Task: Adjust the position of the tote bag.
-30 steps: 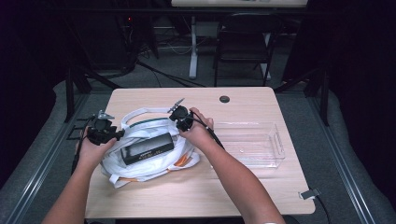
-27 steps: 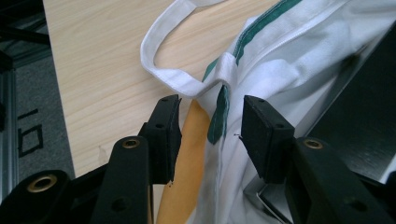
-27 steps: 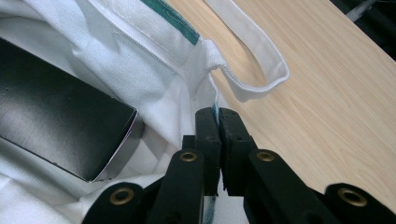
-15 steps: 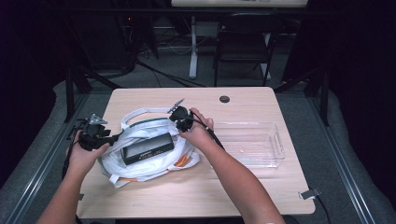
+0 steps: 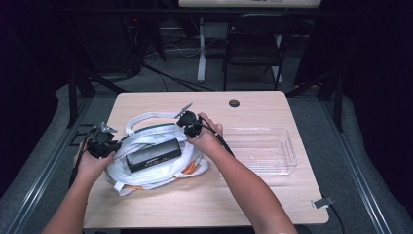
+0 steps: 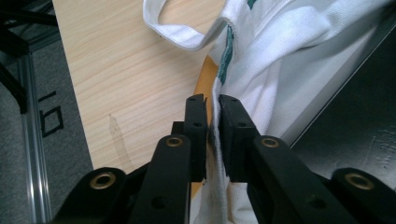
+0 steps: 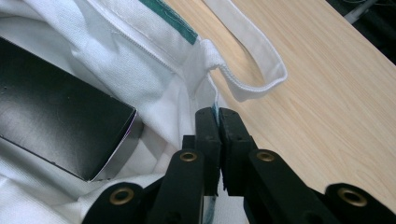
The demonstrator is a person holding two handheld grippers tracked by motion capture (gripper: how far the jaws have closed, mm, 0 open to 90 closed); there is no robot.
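Two grippers pinch the bag's (image 5: 156, 168) rim: left gripper (image 6: 212, 119) at its left edge, right gripper (image 7: 218, 128) at its far right. Bag lies left of centre on the table (image 5: 272, 204). Box (image 5: 153, 155) inside runs left-right, right end apparently tilted farther back.
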